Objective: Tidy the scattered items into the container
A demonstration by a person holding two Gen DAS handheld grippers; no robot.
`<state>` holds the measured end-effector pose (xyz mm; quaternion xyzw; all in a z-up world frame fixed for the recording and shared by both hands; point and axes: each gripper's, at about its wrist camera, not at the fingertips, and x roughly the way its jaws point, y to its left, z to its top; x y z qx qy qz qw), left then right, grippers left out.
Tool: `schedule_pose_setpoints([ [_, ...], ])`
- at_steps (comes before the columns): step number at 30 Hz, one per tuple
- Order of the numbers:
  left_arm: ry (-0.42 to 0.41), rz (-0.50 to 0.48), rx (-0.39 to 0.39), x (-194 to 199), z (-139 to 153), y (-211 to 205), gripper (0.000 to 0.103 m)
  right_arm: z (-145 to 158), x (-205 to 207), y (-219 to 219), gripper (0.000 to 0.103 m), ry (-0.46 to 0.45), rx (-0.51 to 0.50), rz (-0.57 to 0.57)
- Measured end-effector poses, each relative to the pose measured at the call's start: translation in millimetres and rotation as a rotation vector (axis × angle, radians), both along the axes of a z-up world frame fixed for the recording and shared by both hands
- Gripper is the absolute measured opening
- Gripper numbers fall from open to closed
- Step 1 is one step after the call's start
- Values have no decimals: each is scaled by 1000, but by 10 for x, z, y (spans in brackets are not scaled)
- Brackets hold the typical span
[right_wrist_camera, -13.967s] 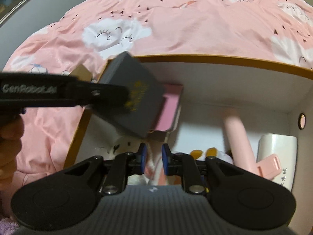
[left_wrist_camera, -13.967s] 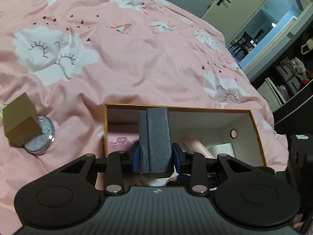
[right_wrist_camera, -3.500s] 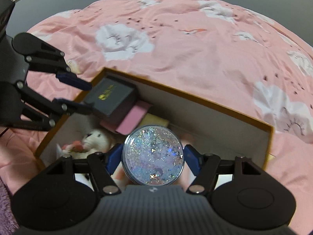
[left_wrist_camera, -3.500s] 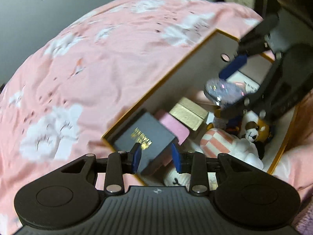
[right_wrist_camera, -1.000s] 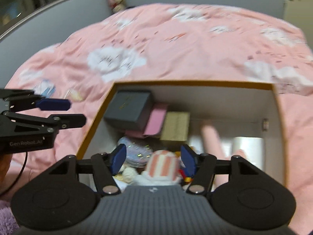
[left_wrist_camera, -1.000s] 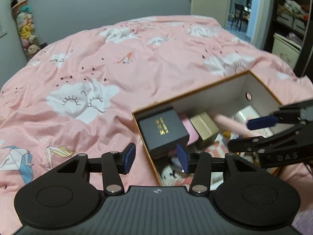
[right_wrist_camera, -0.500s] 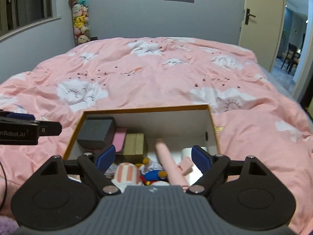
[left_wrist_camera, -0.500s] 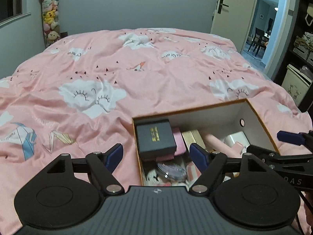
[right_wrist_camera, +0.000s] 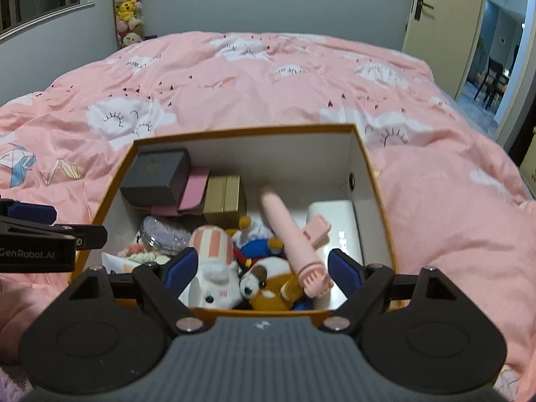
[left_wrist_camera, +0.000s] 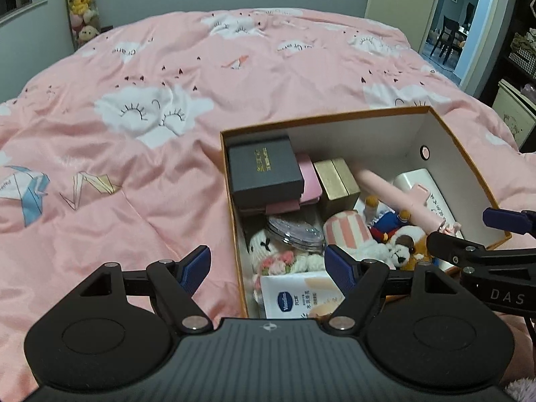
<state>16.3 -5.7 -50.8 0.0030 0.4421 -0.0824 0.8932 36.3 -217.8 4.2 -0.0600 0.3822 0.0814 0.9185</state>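
From the left wrist view, the left gripper (left_wrist_camera: 268,264) has its jaws wide apart and holds nothing. The cardboard box (left_wrist_camera: 445,127) on the pink duvet (left_wrist_camera: 140,67) already contains the dark gift box (left_wrist_camera: 264,171), the gold box (left_wrist_camera: 335,177) and the glitter tin (left_wrist_camera: 294,234) — and a Vaseline packet (left_wrist_camera: 298,298) that the other view barely shows.

From the right wrist view, the right gripper (right_wrist_camera: 258,268) is also spread and empty, above the plush dog (right_wrist_camera: 268,284) and pink roller (right_wrist_camera: 291,238). No loose item is visible on the duvet; I judge the tidying almost finished — next, only check around.
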Motion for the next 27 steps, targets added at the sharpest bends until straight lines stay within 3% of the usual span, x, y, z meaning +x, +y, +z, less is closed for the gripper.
schedule_pose_setpoints([
  [14,13,-16,0,3,-51,-67,88,-74,23,-39,86,29,7,-29],
  [27,84,-30,29,47,-201,-121,88,-223,63,37,86,76,-42,-7],
])
